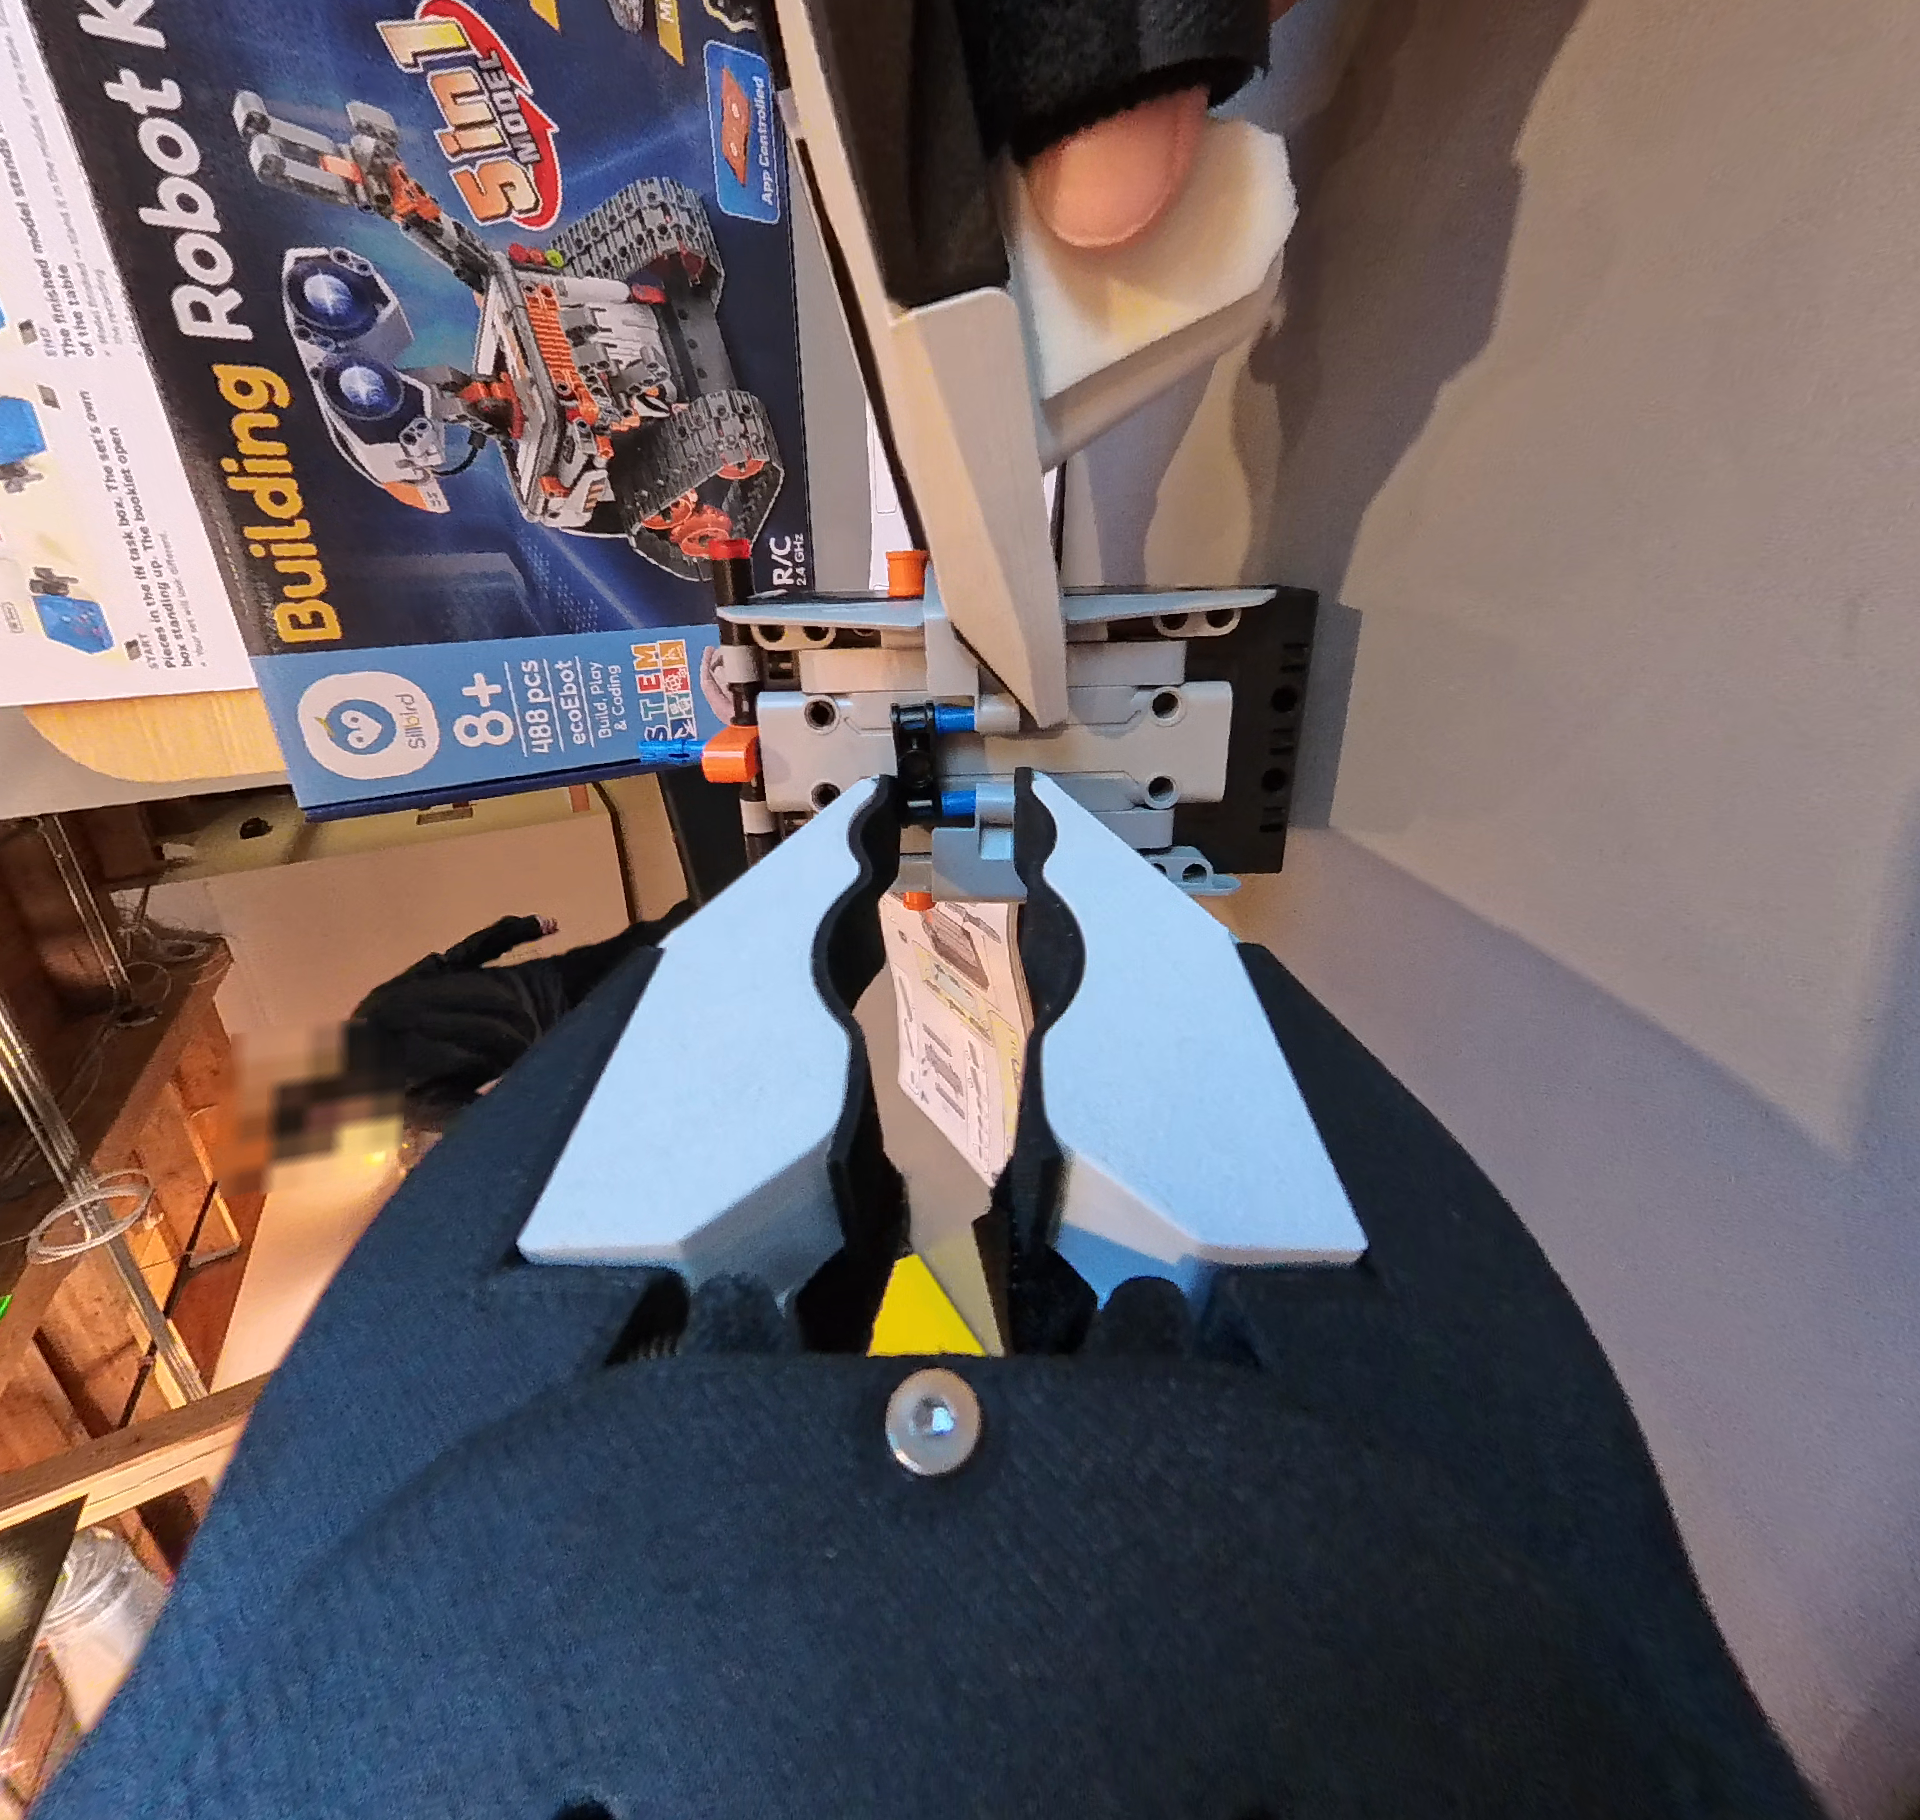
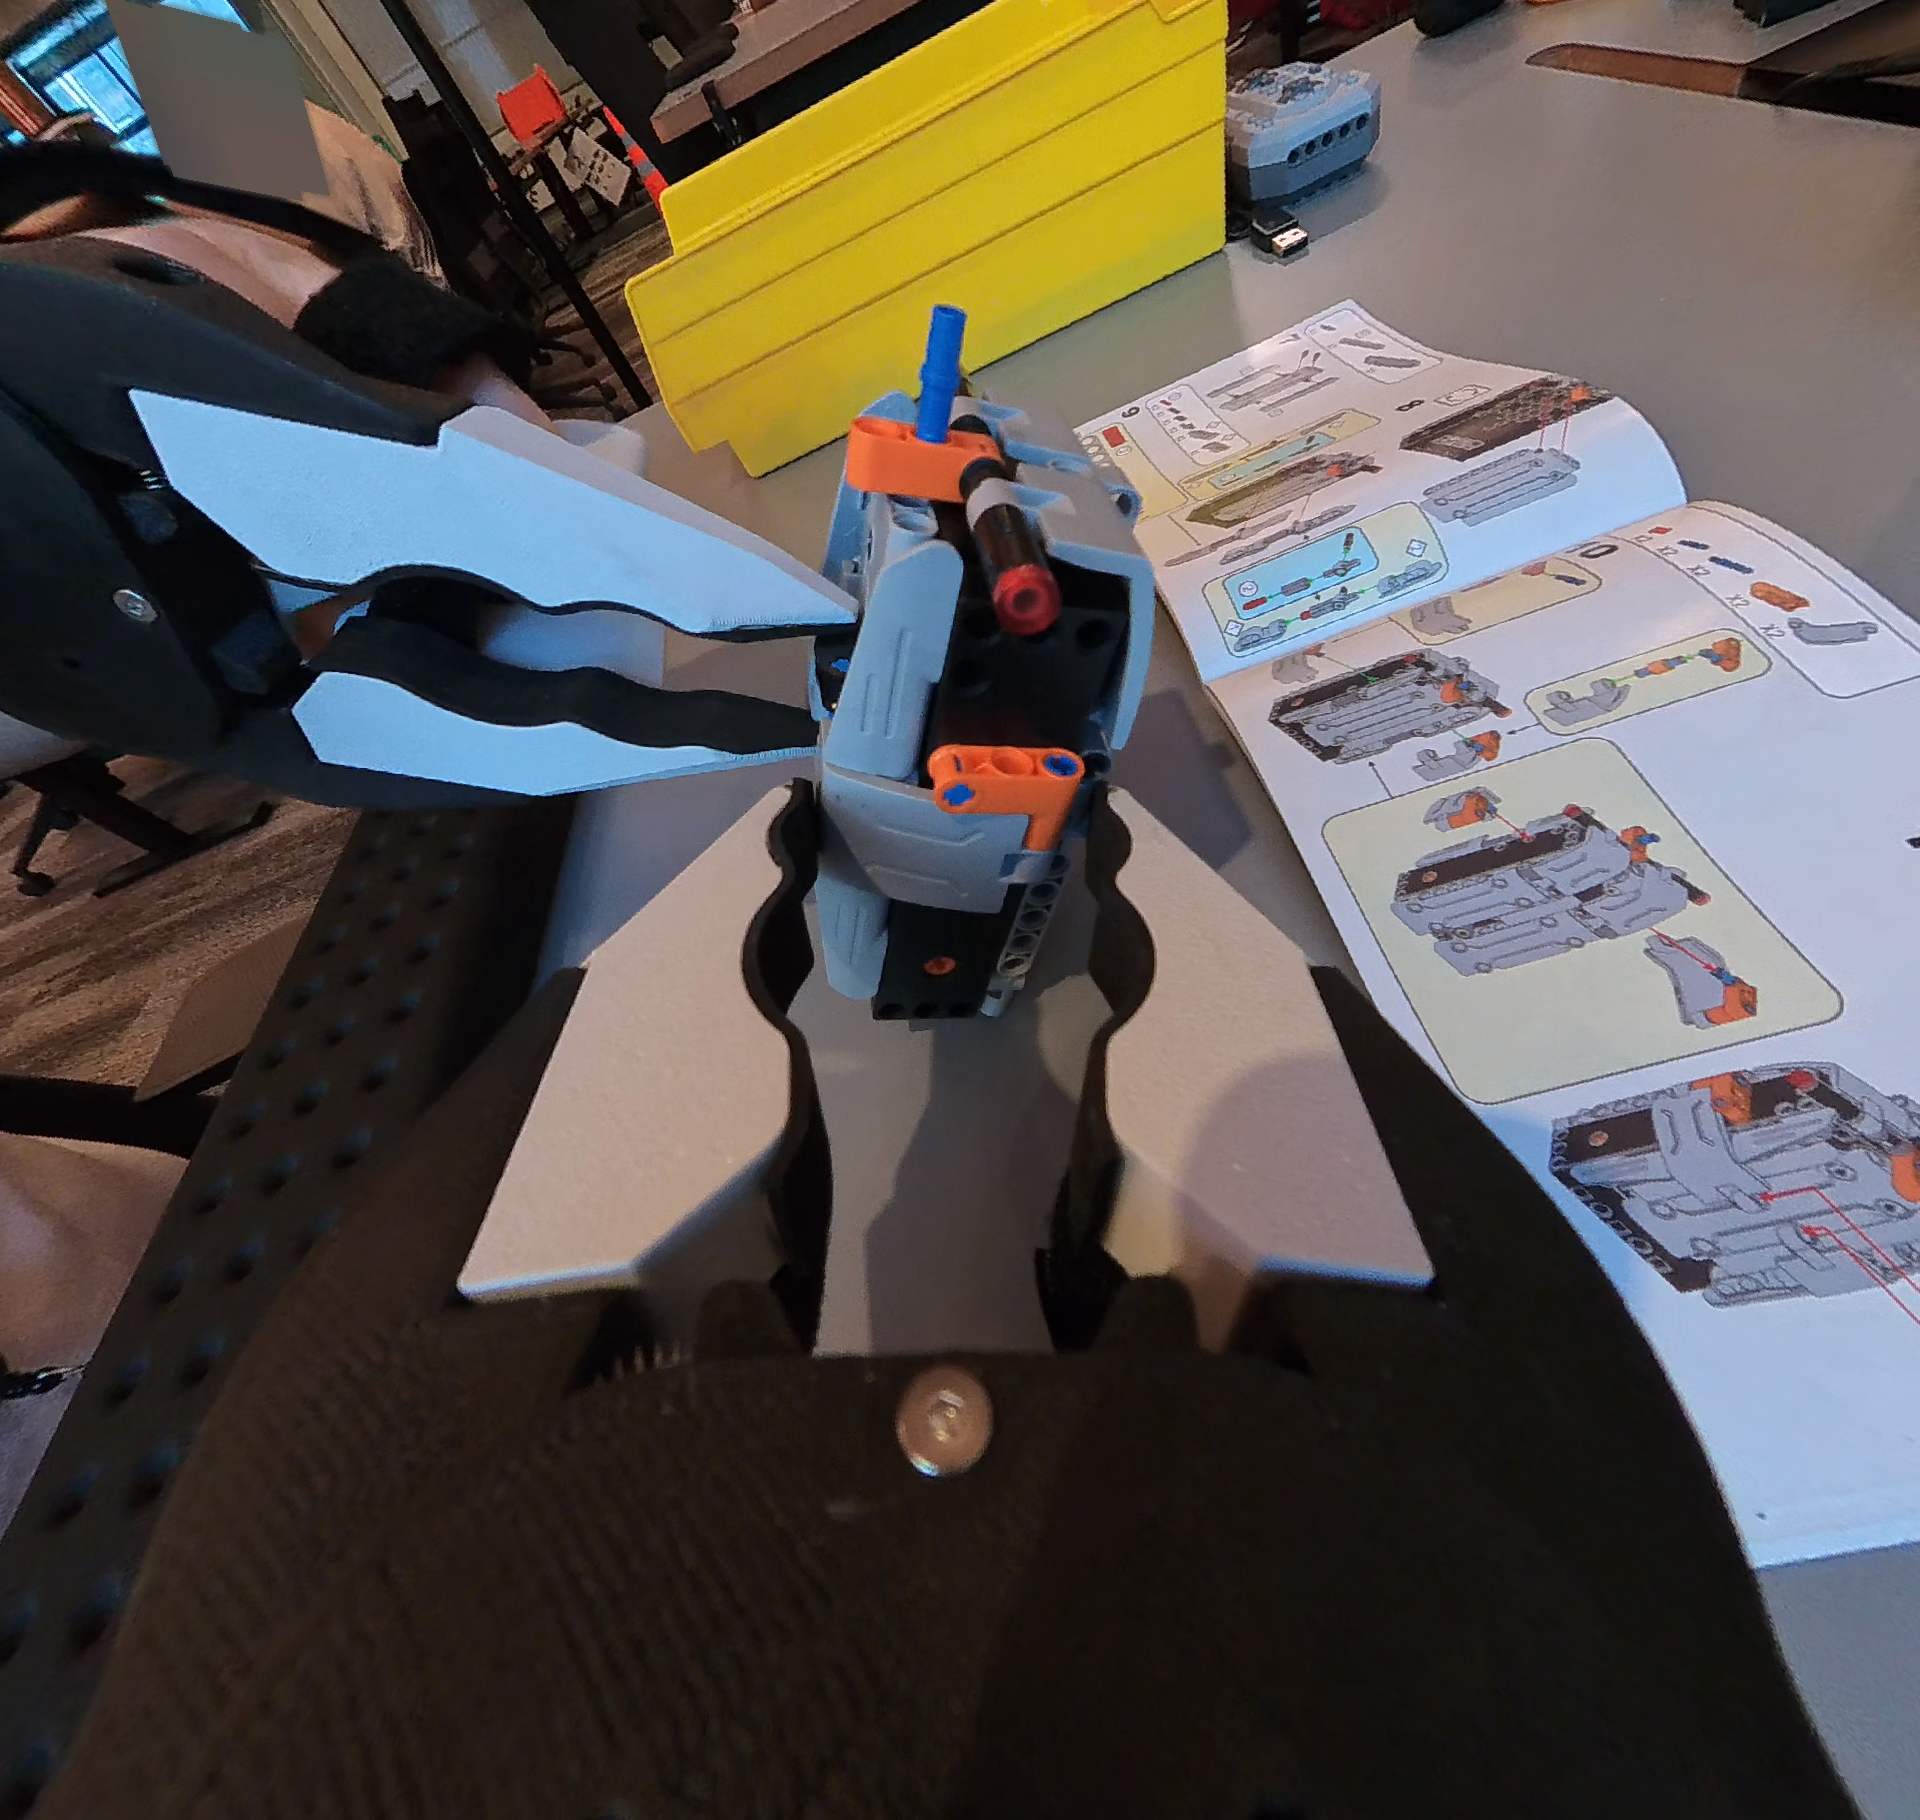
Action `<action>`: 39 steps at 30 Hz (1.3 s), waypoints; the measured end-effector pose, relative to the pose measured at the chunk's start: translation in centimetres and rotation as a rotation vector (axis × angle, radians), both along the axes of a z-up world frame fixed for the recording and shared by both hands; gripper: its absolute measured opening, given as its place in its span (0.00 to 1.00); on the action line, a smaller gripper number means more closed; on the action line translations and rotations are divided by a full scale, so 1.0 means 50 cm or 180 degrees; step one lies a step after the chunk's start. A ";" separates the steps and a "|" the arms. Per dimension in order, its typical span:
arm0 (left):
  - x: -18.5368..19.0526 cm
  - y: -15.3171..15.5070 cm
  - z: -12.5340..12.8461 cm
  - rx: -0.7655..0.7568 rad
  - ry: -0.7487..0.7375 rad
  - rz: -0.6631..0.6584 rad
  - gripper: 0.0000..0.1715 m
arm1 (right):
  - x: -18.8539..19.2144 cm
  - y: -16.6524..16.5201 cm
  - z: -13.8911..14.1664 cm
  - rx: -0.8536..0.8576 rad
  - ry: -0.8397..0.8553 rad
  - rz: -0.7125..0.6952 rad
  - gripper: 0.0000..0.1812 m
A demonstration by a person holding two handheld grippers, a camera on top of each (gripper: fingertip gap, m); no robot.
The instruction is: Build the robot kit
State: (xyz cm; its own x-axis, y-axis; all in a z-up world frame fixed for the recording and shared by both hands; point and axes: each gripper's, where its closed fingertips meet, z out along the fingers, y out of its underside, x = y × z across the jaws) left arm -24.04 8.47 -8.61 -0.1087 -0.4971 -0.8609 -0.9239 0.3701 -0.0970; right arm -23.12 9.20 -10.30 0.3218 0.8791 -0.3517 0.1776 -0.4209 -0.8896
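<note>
A grey and black brick model (image 2: 966, 690) with orange connectors, a blue pin on top and a red-tipped black axle stands upright on the table. My right gripper (image 2: 951, 814) is shut on its lower part, one finger on each side. In the left wrist view it comes down from above onto the model (image 1: 1195, 721), its tip (image 1: 1039, 710) touching it. My left gripper (image 1: 954, 788) reaches the model's side and is shut on a small black connector with blue pins (image 1: 914, 762) against the model. It enters the right wrist view from the left (image 2: 826, 679).
An open instruction booklet (image 2: 1507, 731) lies right of the model on the grey table (image 2: 1558, 243). A yellow bin (image 2: 935, 243) stands behind, with a grey block (image 2: 1304, 134) beside it. The blue kit box (image 1: 468, 368) stands close by. A person is in the background. Less than 4 cm separates the two grippers' tips.
</note>
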 end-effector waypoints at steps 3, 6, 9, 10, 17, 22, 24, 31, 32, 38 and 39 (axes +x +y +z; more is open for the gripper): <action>0.001 0.001 0.000 0.0016 0.0009 -0.0026 0.12 | 0.000 0.000 0.000 -0.0005 0.0003 -0.0003 0.28; 0.002 0.001 0.000 0.0184 0.0081 -0.0130 0.12 | 0.001 0.002 0.000 -0.0012 0.0007 -0.0012 0.28; 0.003 -0.002 -0.001 0.0087 0.0029 -0.0106 0.13 | 0.000 0.001 0.000 0.0027 -0.0023 -0.0002 0.29; 0.003 -0.004 -0.003 0.0016 0.0006 -0.0115 0.14 | 0.000 0.001 0.000 0.0035 -0.0028 -0.0003 0.28; 0.008 -0.014 -0.002 -0.0122 -0.0100 -0.0200 0.22 | 0.001 0.004 -0.001 -0.0036 0.0011 -0.0023 0.28; 0.026 -0.023 0.008 -0.0174 -0.0237 -0.0286 0.21 | 0.002 0.005 -0.001 -0.0051 0.0026 -0.0026 0.28; 0.028 -0.019 0.008 -0.0222 -0.0250 -0.0264 0.20 | 0.002 0.006 -0.001 -0.0054 0.0030 -0.0036 0.28; 0.026 -0.021 0.005 -0.0219 -0.0161 -0.0350 0.18 | 0.002 0.006 -0.001 -0.0045 0.0029 -0.0025 0.28; 0.022 -0.020 0.004 -0.0233 -0.0158 -0.0336 0.18 | 0.002 0.005 -0.001 -0.0038 0.0024 -0.0022 0.28; -0.009 -0.028 0.053 -0.0537 -0.0933 -0.0153 0.18 | 0.003 0.005 -0.001 -0.0029 0.0010 -0.0023 0.28; -0.022 -0.023 0.071 -0.0632 -0.1245 -0.0055 0.18 | 0.003 0.004 -0.001 -0.0020 0.0007 -0.0018 0.28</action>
